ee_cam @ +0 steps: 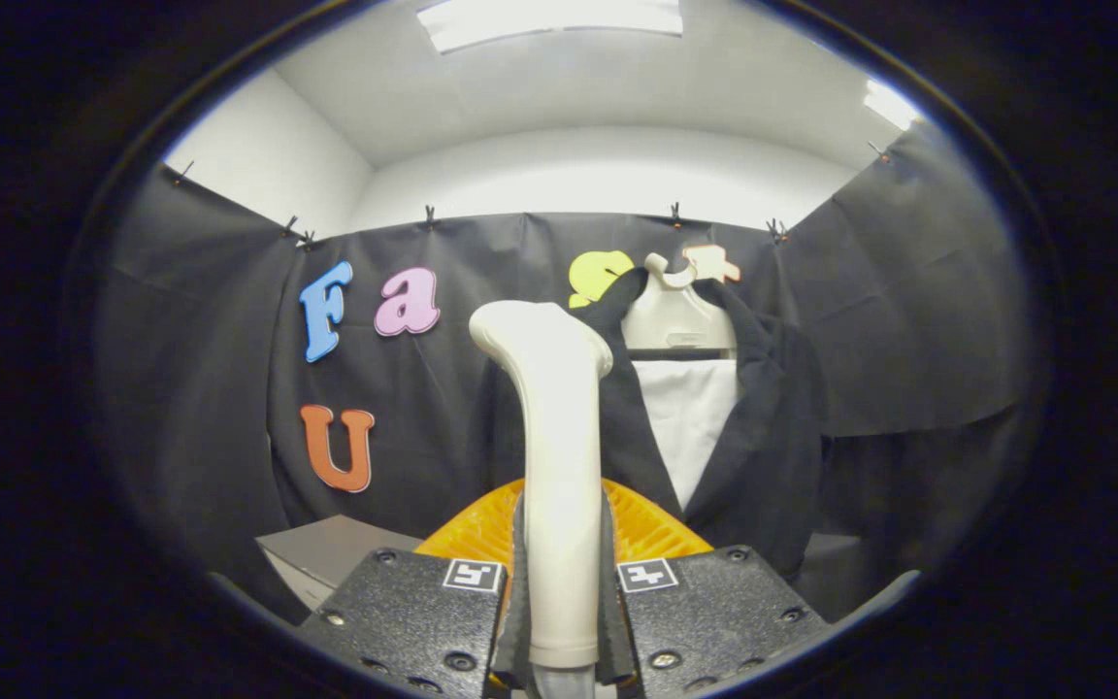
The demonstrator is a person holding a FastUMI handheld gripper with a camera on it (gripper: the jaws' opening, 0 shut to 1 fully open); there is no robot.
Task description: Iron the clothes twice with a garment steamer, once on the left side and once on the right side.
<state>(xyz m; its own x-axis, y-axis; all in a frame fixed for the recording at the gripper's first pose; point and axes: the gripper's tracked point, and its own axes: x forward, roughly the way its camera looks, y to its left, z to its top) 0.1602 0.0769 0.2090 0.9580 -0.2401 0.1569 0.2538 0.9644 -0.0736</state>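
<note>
1. Between the fingers of the claw, the steamer is clamped upright by its handle.
2. Beyond it, the dark jacket is hung on a hanger.

Your steamer hides the jacket's left side and runs out of view below the claw; whether its head touches the cloth, you cannot tell.

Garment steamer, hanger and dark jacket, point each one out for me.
garment steamer [559,456], gripper view, mid handle.
hanger [674,316], gripper view, its broad neck.
dark jacket [763,447], gripper view, front panel beside the white lining.
</note>
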